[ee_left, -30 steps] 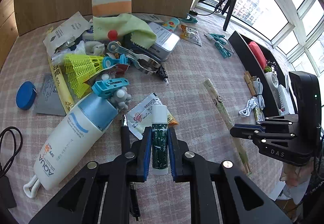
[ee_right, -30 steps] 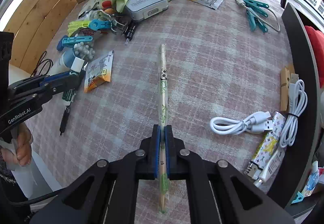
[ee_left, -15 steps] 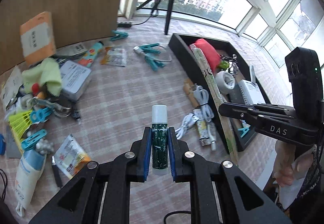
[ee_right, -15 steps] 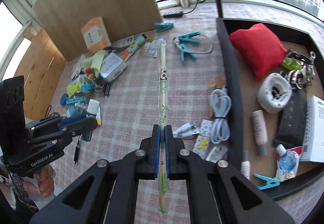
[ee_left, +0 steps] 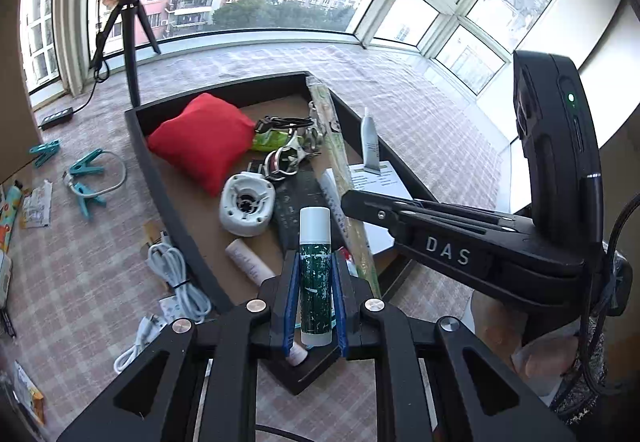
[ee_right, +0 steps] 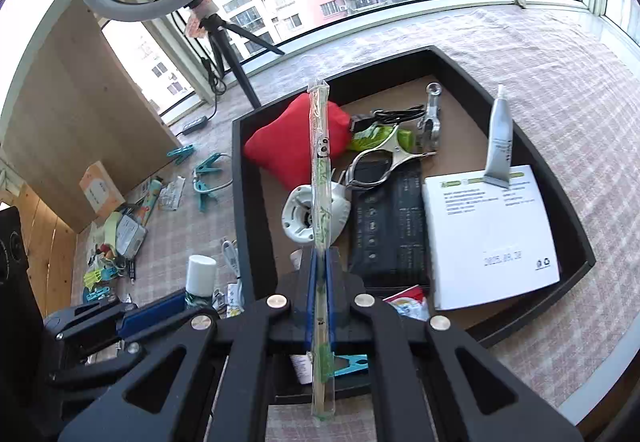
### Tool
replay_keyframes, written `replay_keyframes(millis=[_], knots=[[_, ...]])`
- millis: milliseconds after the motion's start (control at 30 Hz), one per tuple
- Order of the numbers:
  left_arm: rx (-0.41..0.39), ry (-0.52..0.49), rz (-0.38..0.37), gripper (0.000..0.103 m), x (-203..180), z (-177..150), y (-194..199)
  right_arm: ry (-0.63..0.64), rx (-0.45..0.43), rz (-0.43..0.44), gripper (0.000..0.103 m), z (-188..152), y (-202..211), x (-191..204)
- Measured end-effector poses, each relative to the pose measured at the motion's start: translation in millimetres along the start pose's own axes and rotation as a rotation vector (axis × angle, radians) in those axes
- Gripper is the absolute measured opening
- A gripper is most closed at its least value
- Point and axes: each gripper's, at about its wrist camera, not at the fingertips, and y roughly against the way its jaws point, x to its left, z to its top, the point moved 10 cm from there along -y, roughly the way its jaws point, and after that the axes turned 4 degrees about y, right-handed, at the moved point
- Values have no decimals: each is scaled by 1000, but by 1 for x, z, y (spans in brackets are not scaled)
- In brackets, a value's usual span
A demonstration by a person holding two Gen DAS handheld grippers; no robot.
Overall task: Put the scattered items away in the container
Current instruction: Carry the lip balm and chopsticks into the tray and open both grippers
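My left gripper [ee_left: 315, 262] is shut on a green stick with a white cap [ee_left: 315, 242], held over the near corner of the black tray [ee_left: 176, 218]. From the right wrist view, this gripper [ee_right: 176, 306] and its stick [ee_right: 201, 274] hang just left of the tray wall [ee_right: 240, 182]. My right gripper [ee_right: 320, 254] is shut on a long wrapped pair of chopsticks [ee_right: 321, 162], which points out over the tray's contents. In the left wrist view the right gripper [ee_left: 348, 198] reaches in from the right with the chopsticks [ee_left: 340, 162] slanting across the tray.
The tray holds a red pouch [ee_right: 296, 146], a white round part [ee_right: 304, 214], a black flat device [ee_right: 384, 226], a white booklet [ee_right: 488, 234] and a grey tube [ee_right: 498, 138]. White cables [ee_left: 176, 274], teal clips [ee_left: 86, 182] and a tripod [ee_left: 128, 42] stand left of it.
Both grippers have swung from the scattered pile rightwards and upwards to above the black tray, each still holding its item. The pile now lies far to the left.
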Motion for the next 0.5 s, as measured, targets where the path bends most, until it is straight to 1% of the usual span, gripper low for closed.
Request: replay_keyframes(millis=[67,100,133,167,200,233,267,333,433,500], knots=[[0,-22,7,15,-16,4,-10,-9,-21,-30,5,5,3,-10],[-7,-32,13,16,-23,6,-14,-7,-39,-44,6,7,5,-13],[2,-40,16,33,-28,7,-19,-3,-46,-63,12,9,6,-17],[16,-39,31,61,-30,6,-22,-9,-42,-95,20,10,6,-22],[8,-35,47,69,-30,7,-23,-16,-43,-125,44,10,7,-26],[-8,-41,58,70,-30,8,-21,-19,-61,-140,59,11,10,-30],[-16,-49,72,70,-29,8,-19,-24,-77,-147,60,12,13,-32],[-15,-65,86,70,-24,7,-16,-29,-80,-145,60,12,14,-35],[-30,-49,98,70,-12,6,-7,-26,-78,-135,60,13,14,-33],[-32,-39,111,70,-2,6,-3,-15,-72,-108,60,12,11,-25]])
